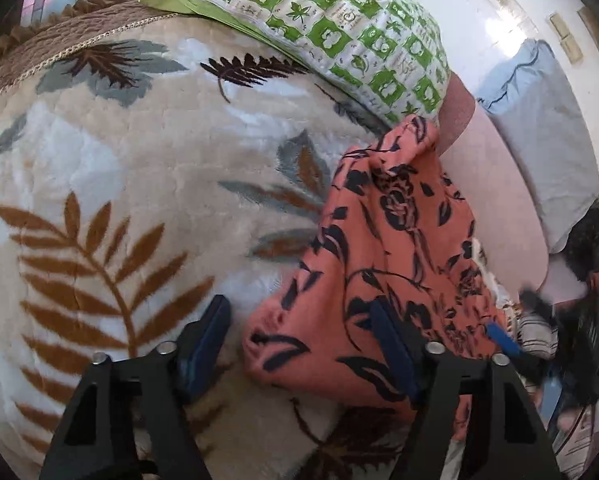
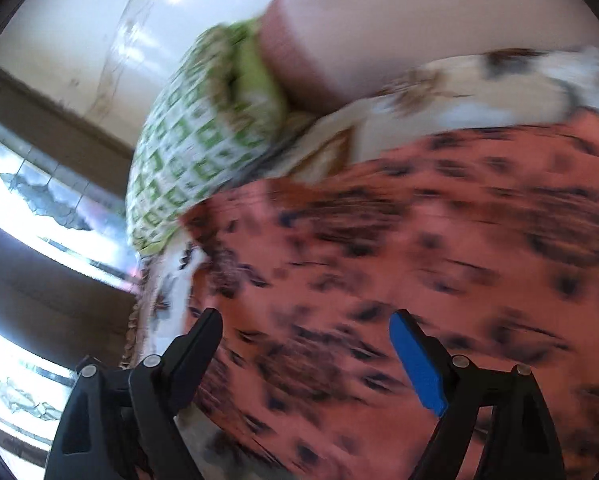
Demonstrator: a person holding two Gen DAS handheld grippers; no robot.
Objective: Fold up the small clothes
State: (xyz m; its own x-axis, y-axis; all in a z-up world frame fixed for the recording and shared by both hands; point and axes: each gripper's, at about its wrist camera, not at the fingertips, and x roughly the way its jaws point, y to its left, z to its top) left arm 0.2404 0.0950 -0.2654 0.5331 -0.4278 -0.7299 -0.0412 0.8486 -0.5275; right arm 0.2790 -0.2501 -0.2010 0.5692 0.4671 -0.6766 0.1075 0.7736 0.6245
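Both tongs, left (image 1: 299, 336) and right (image 2: 305, 344), gape released over the coral floral garment (image 1: 383, 248) on the leaf-patterned blanket (image 1: 139, 168)

The left tongs (image 1: 299, 330) stand wide apart over a cream leaf-print blanket (image 1: 139, 168). A salmon garment (image 1: 379, 240) with black flowers lies bunched between the pads, draped over the right pad (image 1: 393, 350). A green-checked pillow (image 1: 319, 20) rests beyond it, just touching the garment's far tip.
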